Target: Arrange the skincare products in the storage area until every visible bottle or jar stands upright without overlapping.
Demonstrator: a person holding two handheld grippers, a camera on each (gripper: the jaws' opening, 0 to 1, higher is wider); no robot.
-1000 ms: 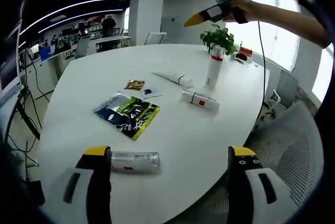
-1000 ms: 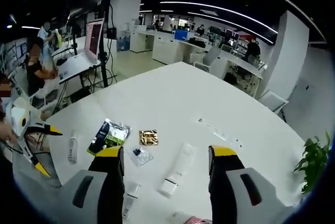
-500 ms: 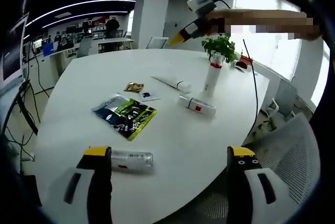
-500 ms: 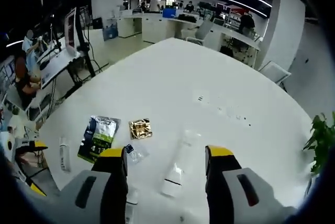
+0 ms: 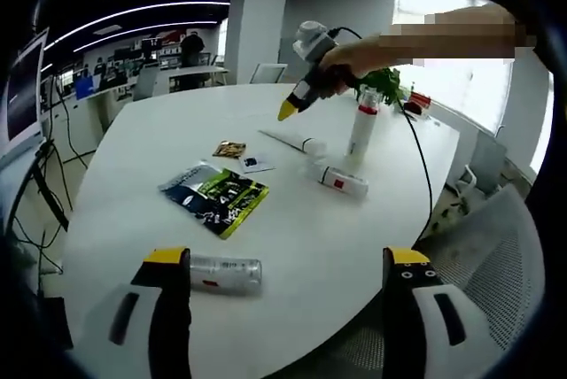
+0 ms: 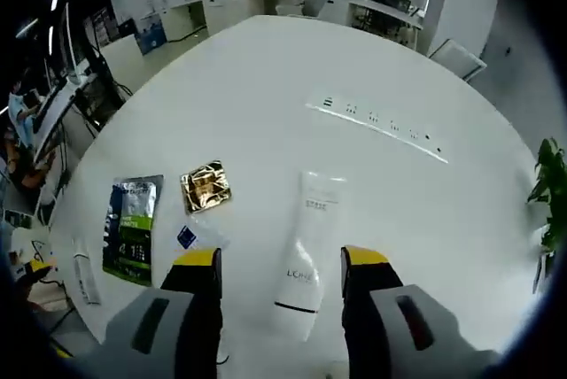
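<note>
My left gripper point(image 5: 286, 259) is open over the near edge of the white table point(image 5: 133, 131), with nothing between its jaws. A clear bottle point(image 5: 226, 273) lies on its side just beside the left finger. Farther off lie a white tube point(image 5: 292, 140) and a white bottle with a red label point(image 5: 341, 179). A white bottle with a red cap point(image 5: 361, 127) stands upright. A hand holds my right gripper point(image 5: 306, 87) in the air above the tube. My right gripper point(image 6: 282, 259) is open, and the white tube point(image 6: 306, 246) lies on the table below its jaws.
A green and black sachet point(image 5: 215, 193), a gold sachet point(image 5: 229, 148) and a small blue sachet point(image 5: 251, 164) lie flat mid-table. A potted plant point(image 5: 381, 78) stands at the far edge. A socket strip point(image 6: 376, 120) sits in the tabletop. A mesh chair point(image 5: 496, 255) stands to the right.
My right gripper has come down from high above the plant to hang low over the white tube, which now looks larger between its jaws. The left gripper has hardly moved.
</note>
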